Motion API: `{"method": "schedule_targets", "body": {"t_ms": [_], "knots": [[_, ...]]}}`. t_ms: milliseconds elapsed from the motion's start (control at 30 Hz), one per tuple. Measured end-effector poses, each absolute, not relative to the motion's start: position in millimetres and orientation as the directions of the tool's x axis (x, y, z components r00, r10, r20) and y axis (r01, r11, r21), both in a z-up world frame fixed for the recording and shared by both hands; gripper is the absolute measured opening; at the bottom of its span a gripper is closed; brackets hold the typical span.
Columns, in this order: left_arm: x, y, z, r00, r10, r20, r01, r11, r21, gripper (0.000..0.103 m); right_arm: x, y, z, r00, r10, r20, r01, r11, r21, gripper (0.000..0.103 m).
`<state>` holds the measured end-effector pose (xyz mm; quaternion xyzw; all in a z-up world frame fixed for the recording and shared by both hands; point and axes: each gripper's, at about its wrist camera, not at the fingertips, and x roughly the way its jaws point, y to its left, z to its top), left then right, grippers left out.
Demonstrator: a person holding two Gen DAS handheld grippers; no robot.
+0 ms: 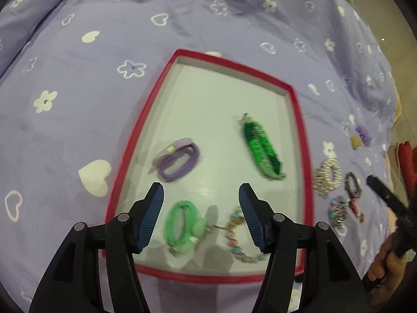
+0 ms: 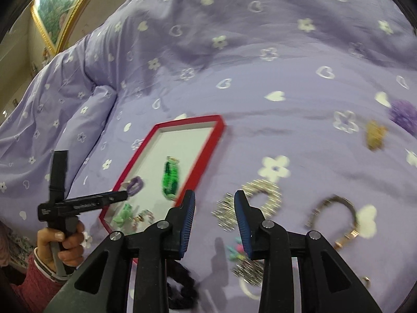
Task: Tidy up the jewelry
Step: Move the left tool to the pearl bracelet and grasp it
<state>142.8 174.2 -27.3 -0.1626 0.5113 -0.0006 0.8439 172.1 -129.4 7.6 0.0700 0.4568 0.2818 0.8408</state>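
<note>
Jewelry in red tray (image 1: 299,130): 4 | bracelets on bedspread (image 1: 182,20): 3

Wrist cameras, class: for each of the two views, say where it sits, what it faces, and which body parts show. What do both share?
Left wrist: sits on the left claw, looks down into the red tray; a hand shows at right.
Right wrist: sits on the right claw, looks down at the silver bracelet on the bedspread; a hand grips the other tool.
Shared: tray, green braided band.
</note>
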Motion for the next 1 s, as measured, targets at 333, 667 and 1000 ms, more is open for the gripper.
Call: {"method": "schedule_targets", "body": {"t_ms": [333, 667, 1000], "knots": [[131, 116, 5, 0.512, -0.248, -0.822, -0.033, 0.951, -0.308, 0.059, 151, -193, -5, 0.454, 0.465, -0.76, -0.312, 0.882, 0.354, 0.035], [143, 54, 7, 0.478, -0.286, -0.83, 0.097, 0.957, -0.274, 0.059, 142, -239, -8, 0.486, 0.414, -0.77, -0.246, 0.91, 0.335, 0.036], [171, 10, -3, 0.438, -0.281, -0.854, 0.176, 0.958, -0.224, 0.059, 154, -253, -14, 0.49, 0.395, -0.777, -0.227, 0.918, 0.324, 0.037]]}}
